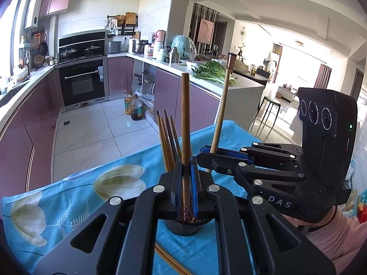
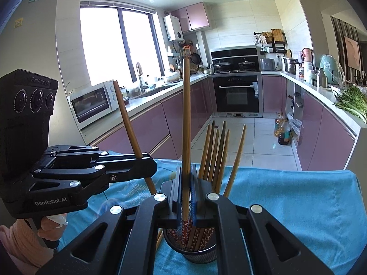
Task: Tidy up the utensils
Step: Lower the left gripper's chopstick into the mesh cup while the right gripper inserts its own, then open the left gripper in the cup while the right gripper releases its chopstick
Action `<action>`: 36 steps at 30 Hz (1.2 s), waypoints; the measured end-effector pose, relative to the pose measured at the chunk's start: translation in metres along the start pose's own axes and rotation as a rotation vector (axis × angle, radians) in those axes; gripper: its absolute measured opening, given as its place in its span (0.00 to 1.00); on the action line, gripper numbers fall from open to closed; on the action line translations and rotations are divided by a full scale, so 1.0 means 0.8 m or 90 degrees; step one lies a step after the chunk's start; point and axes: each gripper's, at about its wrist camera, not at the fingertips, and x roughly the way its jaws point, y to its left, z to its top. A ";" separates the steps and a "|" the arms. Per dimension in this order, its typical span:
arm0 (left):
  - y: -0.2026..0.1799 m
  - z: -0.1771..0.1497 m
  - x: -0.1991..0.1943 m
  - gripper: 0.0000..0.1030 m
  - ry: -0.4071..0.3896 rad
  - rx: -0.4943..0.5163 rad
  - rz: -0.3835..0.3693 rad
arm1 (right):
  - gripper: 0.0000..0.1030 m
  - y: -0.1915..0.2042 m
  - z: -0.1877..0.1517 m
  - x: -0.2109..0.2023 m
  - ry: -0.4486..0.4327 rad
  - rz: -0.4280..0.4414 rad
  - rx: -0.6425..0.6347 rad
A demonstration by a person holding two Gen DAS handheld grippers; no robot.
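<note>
Over a blue floral cloth point(image 1: 68, 197) on the tabletop, you hold a chopstick in each tool above the black mesh holder point(image 2: 191, 249). Your left tool point(image 1: 187, 183) is clamped tight on the left chopstick point(image 1: 185, 123), which stands nearly upright with its patterned tip just at the holder's mouth, directly below the jaws. Your right tool point(image 2: 186, 190) is likewise closed on the right chopstick point(image 2: 186, 114), its long axis also near vertical and its decorated end already dipping among the bundled chopsticks point(image 2: 215, 155) inside. Both hands crowd the same rim; the right appears nearer to seating its stick, judging by tip depth.
</note>
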 end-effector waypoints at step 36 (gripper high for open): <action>0.046 -0.001 0.046 0.19 0.061 -0.035 0.019 | 0.14 -0.035 -0.028 0.033 0.053 -0.027 0.057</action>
